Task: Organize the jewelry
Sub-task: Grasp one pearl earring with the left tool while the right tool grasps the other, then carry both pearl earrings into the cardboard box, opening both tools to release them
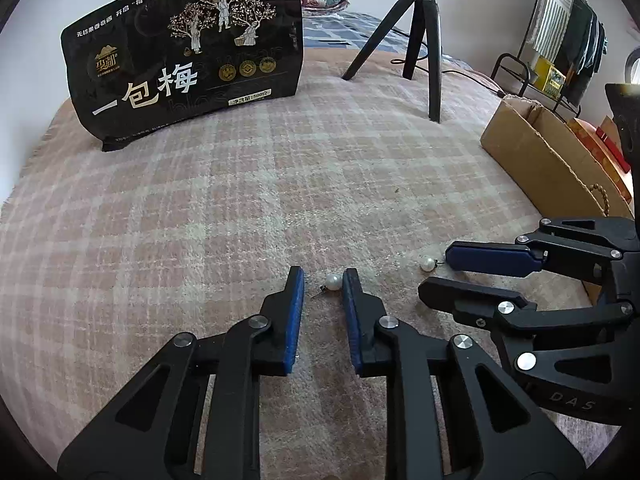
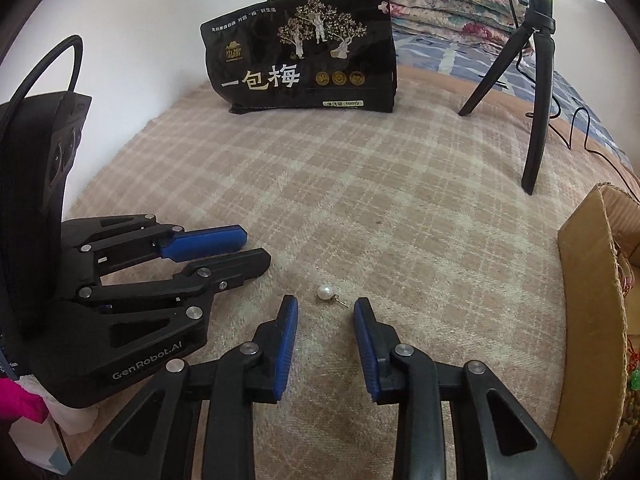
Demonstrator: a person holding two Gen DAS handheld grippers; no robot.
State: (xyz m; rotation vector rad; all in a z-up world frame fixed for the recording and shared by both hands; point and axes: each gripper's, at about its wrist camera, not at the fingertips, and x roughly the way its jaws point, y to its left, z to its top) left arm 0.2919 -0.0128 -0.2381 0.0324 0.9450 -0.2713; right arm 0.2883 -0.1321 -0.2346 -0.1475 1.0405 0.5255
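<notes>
On the pink checked blanket point(image 1: 240, 200), two white pearl stud earrings lie loose. The left gripper point(image 1: 323, 280) brackets one pearl earring point(image 1: 333, 281), the right gripper point(image 2: 325, 308) the other point(image 2: 325, 292); both part-open, neither pinching. Nothing sorted yet.

From my remote seat, the open brown cardboard box point(image 2: 592, 320) ran off the right edge, its contents mostly hidden. The black tripod's point(image 1: 420, 32) head was lost in lamp glare. Small print on the black printed snack pouch point(image 1: 188, 60) stayed unreadable to me.
</notes>
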